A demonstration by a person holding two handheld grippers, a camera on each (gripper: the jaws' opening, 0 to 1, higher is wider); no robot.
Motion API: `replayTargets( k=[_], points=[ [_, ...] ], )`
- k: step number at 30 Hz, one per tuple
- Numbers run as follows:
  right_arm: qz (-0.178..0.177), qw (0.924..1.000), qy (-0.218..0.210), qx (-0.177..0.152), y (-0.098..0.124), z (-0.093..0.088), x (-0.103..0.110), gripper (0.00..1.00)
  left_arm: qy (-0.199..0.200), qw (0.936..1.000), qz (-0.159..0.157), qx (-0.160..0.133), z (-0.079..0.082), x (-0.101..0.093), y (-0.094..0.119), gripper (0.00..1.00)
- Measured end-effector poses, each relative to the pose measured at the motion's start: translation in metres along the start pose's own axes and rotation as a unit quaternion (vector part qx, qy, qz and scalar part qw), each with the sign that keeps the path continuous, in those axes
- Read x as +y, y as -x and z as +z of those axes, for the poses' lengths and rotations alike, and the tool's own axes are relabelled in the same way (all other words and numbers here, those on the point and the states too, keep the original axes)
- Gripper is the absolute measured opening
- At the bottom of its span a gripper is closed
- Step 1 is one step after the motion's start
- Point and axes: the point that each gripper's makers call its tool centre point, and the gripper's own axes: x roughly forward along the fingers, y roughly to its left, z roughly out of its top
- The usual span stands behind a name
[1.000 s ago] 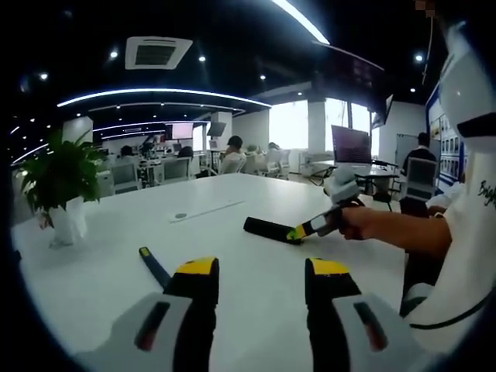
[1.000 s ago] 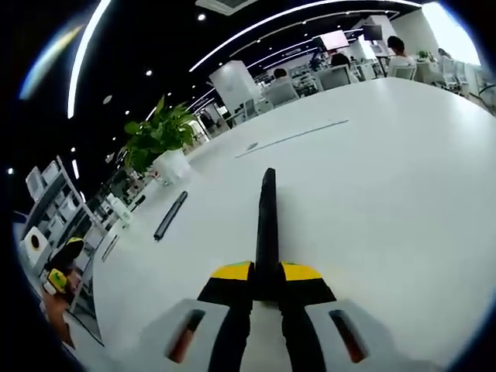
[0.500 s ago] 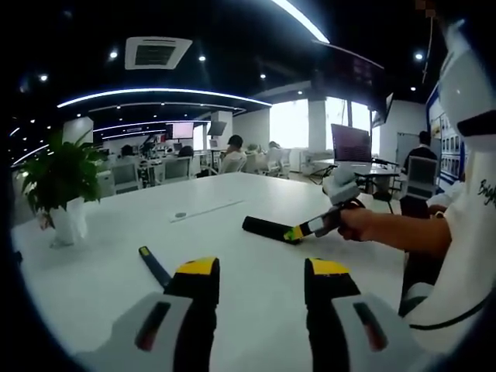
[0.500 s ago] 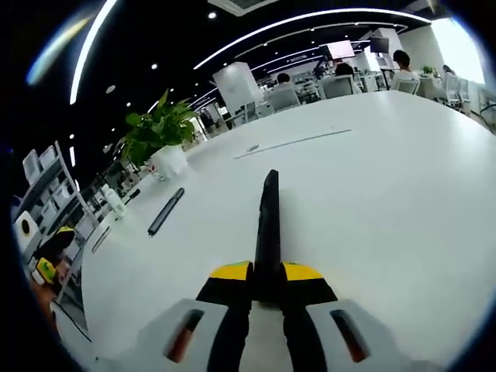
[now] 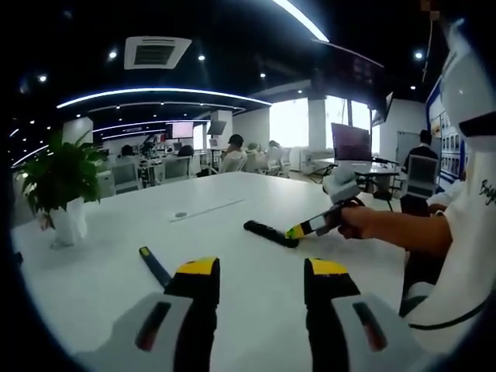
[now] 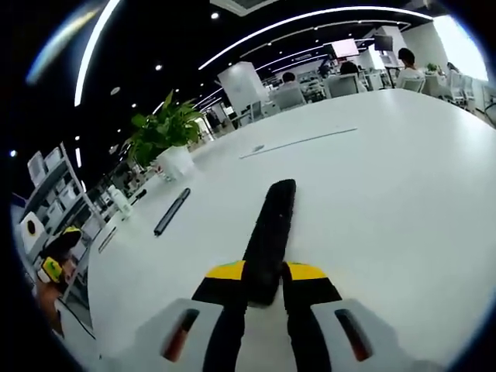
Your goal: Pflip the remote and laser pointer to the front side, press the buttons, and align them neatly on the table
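Observation:
A black remote [image 6: 273, 225] sits between the jaws of my right gripper [image 6: 263, 271], which is shut on its near end. The remote's broad face shows and it points away across the white table [image 6: 403, 201]. In the left gripper view the same remote [image 5: 267, 232] lies low over the table, with my right gripper [image 5: 298, 231] on its right end. The thin dark laser pointer [image 5: 153, 265] lies on the table just left of my left gripper [image 5: 263, 267], which is open with nothing between its jaws. The laser pointer [image 6: 172, 211] also lies left of the remote.
A potted plant [image 5: 62, 178] stands at the table's left edge, also seen as the plant [image 6: 167, 139] beyond the pointer. A person's forearm [image 5: 395, 231] reaches in from the right. Office chairs and people sit far behind the table.
The remote has turned in my right gripper from edge-on to showing its broad face, and its far end has dropped toward the table. My left gripper has stayed still.

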Motion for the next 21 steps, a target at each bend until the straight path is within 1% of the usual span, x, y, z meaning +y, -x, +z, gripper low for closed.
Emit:
replayTargets(
  k=[9,12,17,21],
  points=[
    [0.018,0.9998,-0.004,0.001,-0.0002,-0.0018,-0.0002,0.21,0.002,1.0000,0.002,0.003,-0.0032,0.0015,0.0010,0.45],
    [0.020,0.9998,0.003,-0.001,0.0000,-0.0021,-0.0004,0.21,0.003,1.0000,0.004,0.003,-0.0037,0.0022,0.0011,0.45],
    [0.025,0.9996,-0.004,-0.008,0.0015,-0.0020,-0.0033,0.21,0.002,1.0000,0.004,0.004,-0.0039,0.0026,0.0010,0.44],
    [0.035,0.9992,-0.012,-0.011,0.0034,-0.0016,-0.0031,0.23,0.002,1.0000,0.004,0.004,-0.0043,0.0021,0.0008,0.44]
  ],
)
